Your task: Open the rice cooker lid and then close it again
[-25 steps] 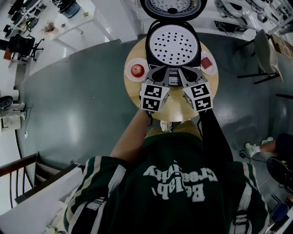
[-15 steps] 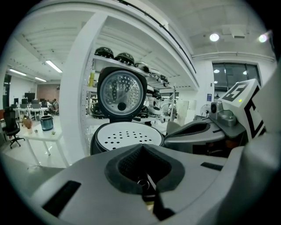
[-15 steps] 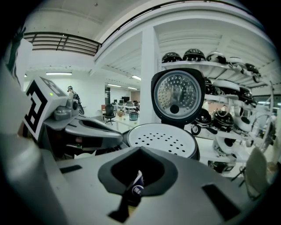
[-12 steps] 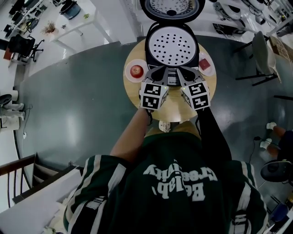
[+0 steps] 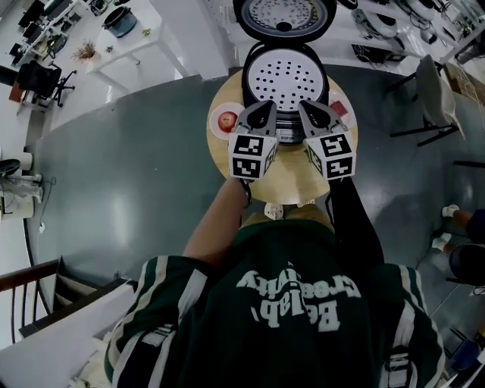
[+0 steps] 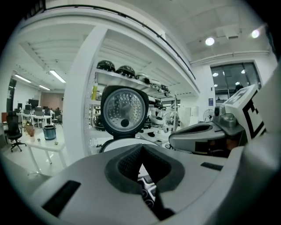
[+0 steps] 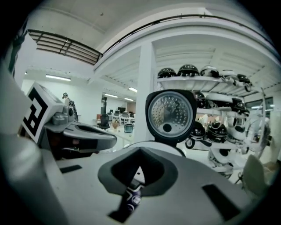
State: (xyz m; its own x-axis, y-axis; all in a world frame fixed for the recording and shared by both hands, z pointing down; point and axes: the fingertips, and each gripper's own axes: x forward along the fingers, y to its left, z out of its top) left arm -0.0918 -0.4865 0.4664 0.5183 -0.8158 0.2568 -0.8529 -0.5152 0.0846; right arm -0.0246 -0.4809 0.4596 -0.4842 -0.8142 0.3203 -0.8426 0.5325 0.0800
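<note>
Change: both grippers have risen and moved forward since a second ago; their tips now lie over the front rim of the black-and-white rice cooker [image 5: 284,79] instead of its front panel. The cooker and the plates have not moved.
Task thing: the cooker stands at the back of the table; its round, silver-lined lid [image 5: 284,15] is swung fully up and back, baring the white perforated inner plate.
Surface: a round, pale wooden table [image 5: 284,178], with a white plate holding a red apple [image 5: 226,119] left of the cooker and a small dish with something red [image 5: 341,107] to its right.
Room: a glossy grey floor [image 5: 136,174], white desks and office chairs further off, and a white shelf of dark rounded things [image 7: 206,72] behind the cooker.
Left gripper [image 5: 268,106]: jaws pressed together at the tips, nothing between them; it points at the raised lid [image 6: 123,110], with cooker buttons showing below the pads.
Right gripper [image 5: 303,106]: jaws likewise closed and empty, level with the left one and just beside it.
Arms: both reach straight forward, the left forearm [image 5: 220,220] bare, the right in a black sleeve [image 5: 352,220].
</note>
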